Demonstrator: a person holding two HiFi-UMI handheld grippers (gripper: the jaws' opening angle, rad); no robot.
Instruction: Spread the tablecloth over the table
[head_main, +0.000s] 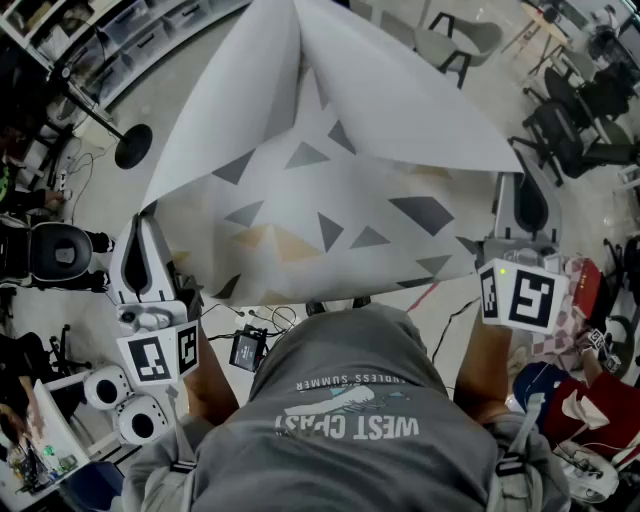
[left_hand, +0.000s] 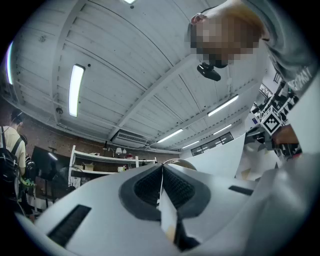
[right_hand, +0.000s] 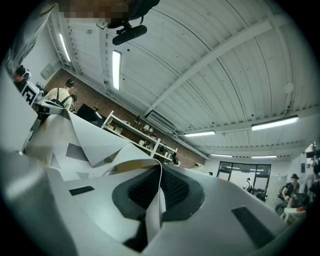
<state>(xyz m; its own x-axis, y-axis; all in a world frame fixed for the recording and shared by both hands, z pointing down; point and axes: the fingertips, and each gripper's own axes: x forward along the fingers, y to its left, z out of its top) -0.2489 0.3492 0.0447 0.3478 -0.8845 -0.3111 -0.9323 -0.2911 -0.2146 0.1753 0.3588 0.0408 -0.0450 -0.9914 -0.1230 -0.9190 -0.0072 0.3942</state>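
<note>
White tablecloth (head_main: 330, 170), seemingly light and floppy, billows; our left gripper (left_hand: 161, 171) and right gripper (right_hand: 160, 175) clamp its near corners.

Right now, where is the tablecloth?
In the head view the tablecloth hangs mid-frame before the person, its left edge clamped in the left gripper, its right edge in the right gripper.

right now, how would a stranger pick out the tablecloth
Ahead of the person's grey T-shirt, the tablecloth hangs between the left gripper and right gripper. It is a big white sheet, the only thing with grey and tan triangles.
</note>
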